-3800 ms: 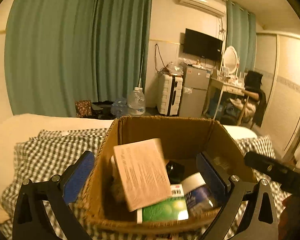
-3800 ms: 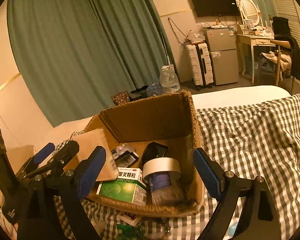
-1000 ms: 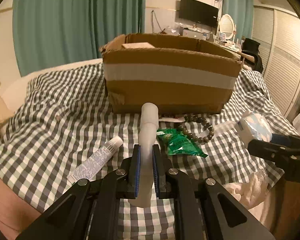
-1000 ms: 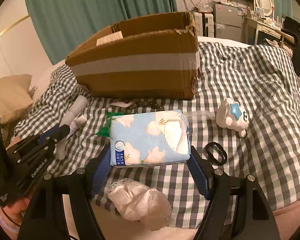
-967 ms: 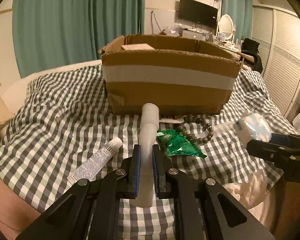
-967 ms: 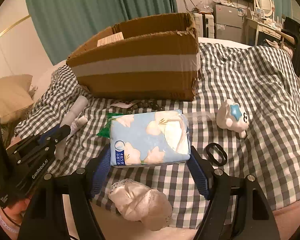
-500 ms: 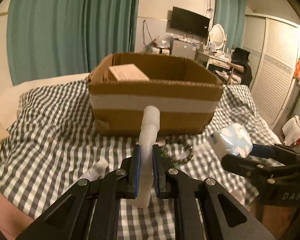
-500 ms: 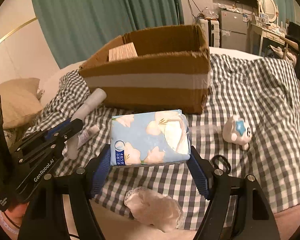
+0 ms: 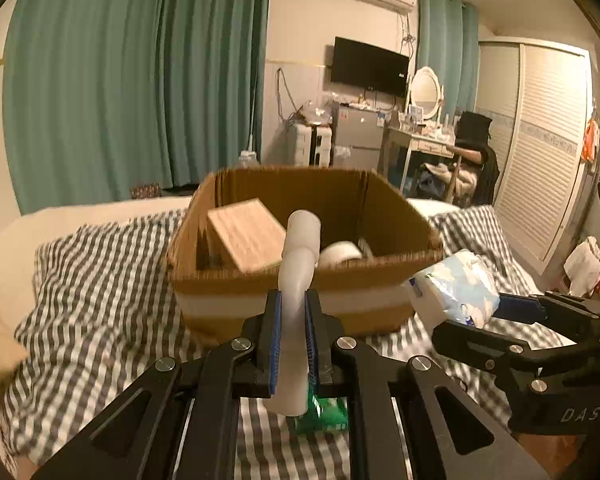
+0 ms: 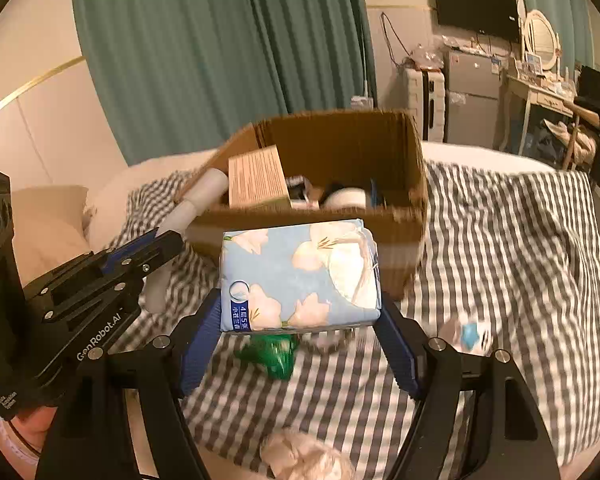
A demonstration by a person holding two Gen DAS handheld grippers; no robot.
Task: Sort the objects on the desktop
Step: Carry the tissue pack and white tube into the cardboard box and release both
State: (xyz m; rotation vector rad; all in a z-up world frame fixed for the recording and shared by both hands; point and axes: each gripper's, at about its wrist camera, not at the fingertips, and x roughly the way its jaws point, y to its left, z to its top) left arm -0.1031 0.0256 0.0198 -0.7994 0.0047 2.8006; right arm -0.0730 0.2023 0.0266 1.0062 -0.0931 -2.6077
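Left tool point(image 9: 292, 332) clamped narrow on a white tube point(image 9: 296, 280), cap end pointing up and forward toward the box point(image 9: 300, 280). Right tool point(image 10: 300, 320) spread wide around a tissue pack point(image 10: 300, 276), pads pressed to its two short ends. Both loads held above the bed point(image 10: 520, 240), just short of the box's near wall, not yet over the opening.

Tube: probably light, with a soft plastic body that gives under the pads; held around mid-body, so likely to bow or slide lengthwise if squeezed harder. Better taken near the stiffer shoulder below the cap. Smooth skin, so some slip possible on tilting.

Pack: light, soft, wrapped in slick film. Compresses between the pads rather than resisting, so the hold depends on squeeze, not on edges. Gripping across the ends looks sound; a hold on the flat faces would probably crumple it. Nothing fragile in either load, so a short drop into the box should do no harm.

Inside the box: a tan carton point(image 10: 256, 178) leaning at the left and a white tape roll point(image 10: 346, 198) toward the right, leaving room in the middle. On the bed below: a green packet point(image 10: 272, 354), a small white toy point(image 10: 464, 334), blurred, and a crumpled white wad point(image 10: 304, 458) at the near edge.
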